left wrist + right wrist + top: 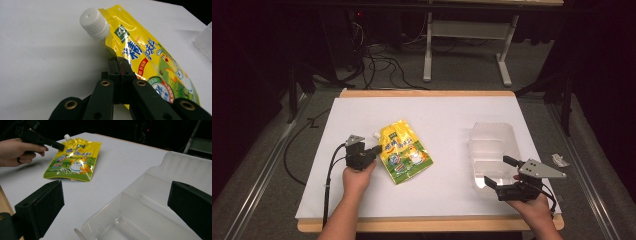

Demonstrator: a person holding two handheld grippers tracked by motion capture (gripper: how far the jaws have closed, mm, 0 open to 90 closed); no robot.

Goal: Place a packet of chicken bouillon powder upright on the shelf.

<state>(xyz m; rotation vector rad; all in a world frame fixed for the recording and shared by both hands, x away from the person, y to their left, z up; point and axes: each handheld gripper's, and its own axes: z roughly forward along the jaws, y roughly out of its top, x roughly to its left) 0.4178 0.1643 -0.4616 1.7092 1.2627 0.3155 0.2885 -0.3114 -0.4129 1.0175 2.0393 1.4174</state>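
A yellow spouted pouch [405,152] with a white screw cap [375,135] lies flat on the white table top, left of centre. My left gripper [378,149] is at the pouch's left edge just below the cap. In the left gripper view its jaws are pressed together on that edge of the pouch [150,57], near the cap [94,23]. A clear plastic container [492,131] stands at the right. My right gripper [500,172] is open, one jaw on each side of the container's near end [175,165]. The pouch [72,160] and the left gripper [58,145] also show far off in the right gripper view.
A small crumpled wrapper [559,160] lies at the table's right edge. The white sheet [447,115] covers a wooden table top with a bare strip along the front [437,224]. Cables [377,65] and a desk frame [467,50] are on the floor behind.
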